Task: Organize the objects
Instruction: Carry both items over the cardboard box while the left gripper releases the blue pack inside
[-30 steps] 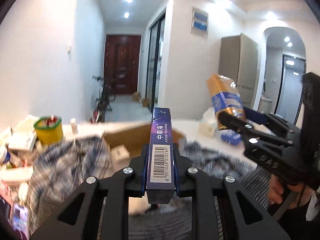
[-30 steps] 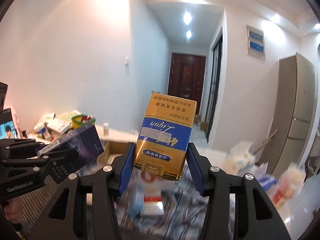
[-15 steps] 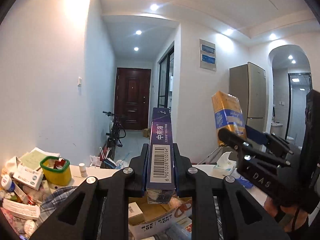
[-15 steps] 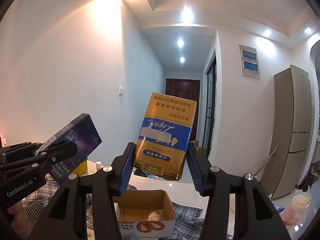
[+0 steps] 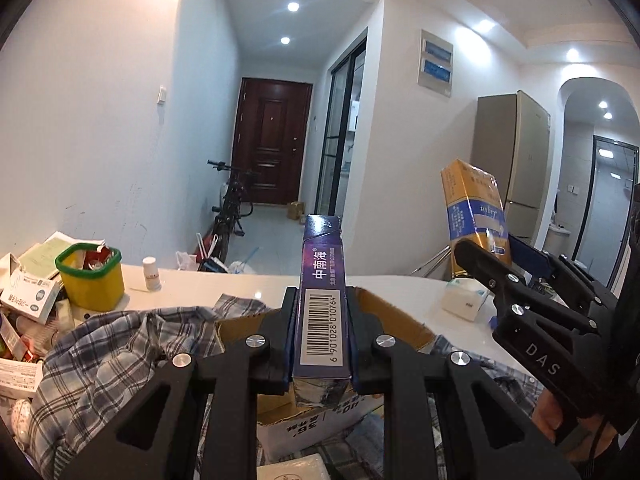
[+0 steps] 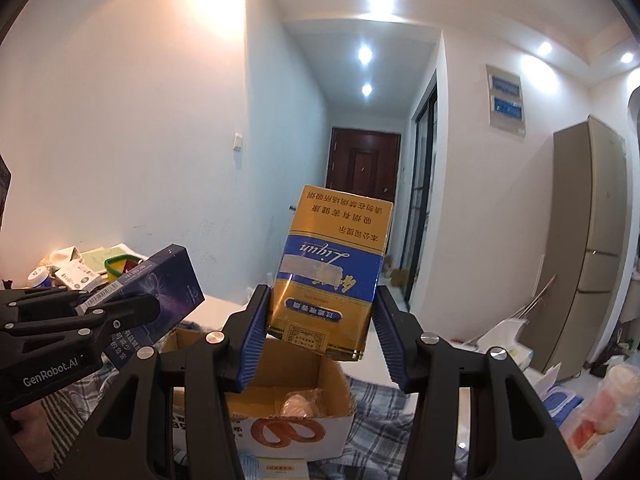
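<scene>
White table (image 5: 404, 286) top runs across both views, half covered by a blue-and-white plaid cloth (image 5: 120, 344) on which an open cardboard box (image 6: 296, 396) sits. At the left end of the table lie piled papers and medicine boxes beside a yellow bin (image 5: 90, 276) with a green rim and a small white bottle (image 5: 151, 274); a tissue pack (image 5: 464, 300) rests toward the right. Behind, a corridor with ceiling spotlights leads to a dark red door (image 5: 272, 144), a bicycle (image 5: 230, 208) leans at the left wall, and a tall beige fridge (image 6: 588, 240) stands at the right.

The left hand-held gripper (image 5: 322, 336) pinches a purple carton (image 5: 322, 300) by its narrow sides, barcode face up, held in the air above the cardboard box. The right hand-held gripper (image 6: 320, 336) pinches a gold-and-blue carton (image 6: 330, 272) between its blue pads, tilted, print upside down, also above the box and just beside the purple one.

The near end of the purple carton is cut off behind the left gripper's frame. Inside the cardboard box only a pale wrapped item shows; the rest is hidden by the grippers. Objects at the table's far right edge are blurred, and the white box at the bottom of both views is cropped.
</scene>
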The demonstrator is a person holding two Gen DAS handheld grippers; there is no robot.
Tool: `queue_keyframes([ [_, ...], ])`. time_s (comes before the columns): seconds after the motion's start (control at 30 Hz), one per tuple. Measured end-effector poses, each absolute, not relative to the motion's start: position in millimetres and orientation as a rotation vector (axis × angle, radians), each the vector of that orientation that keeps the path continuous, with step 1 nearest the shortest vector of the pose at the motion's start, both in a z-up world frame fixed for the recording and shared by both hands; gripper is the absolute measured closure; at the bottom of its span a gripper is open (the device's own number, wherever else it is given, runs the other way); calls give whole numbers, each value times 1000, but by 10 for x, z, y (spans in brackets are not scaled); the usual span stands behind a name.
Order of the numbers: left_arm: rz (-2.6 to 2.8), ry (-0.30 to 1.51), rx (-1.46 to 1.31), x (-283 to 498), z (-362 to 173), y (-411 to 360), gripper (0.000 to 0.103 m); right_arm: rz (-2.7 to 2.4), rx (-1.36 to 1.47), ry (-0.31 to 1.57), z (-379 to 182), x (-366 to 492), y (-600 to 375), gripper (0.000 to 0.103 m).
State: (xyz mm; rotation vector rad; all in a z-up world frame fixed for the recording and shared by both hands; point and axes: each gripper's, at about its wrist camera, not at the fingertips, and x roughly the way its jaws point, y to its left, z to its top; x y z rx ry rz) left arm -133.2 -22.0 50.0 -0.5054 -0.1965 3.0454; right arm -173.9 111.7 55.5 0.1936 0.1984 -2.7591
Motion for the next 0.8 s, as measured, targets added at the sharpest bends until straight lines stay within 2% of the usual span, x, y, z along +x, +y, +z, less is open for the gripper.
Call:
queue_keyframes([
  [0.37, 3005, -288, -724, -1662, 108, -370, 81, -2686, 441, 103, 172, -2108, 1302, 53],
  [0.8, 2951, -405, -827, -1798, -46, -509, 81, -2680, 465, 77, 136, -2169, 1311, 53],
])
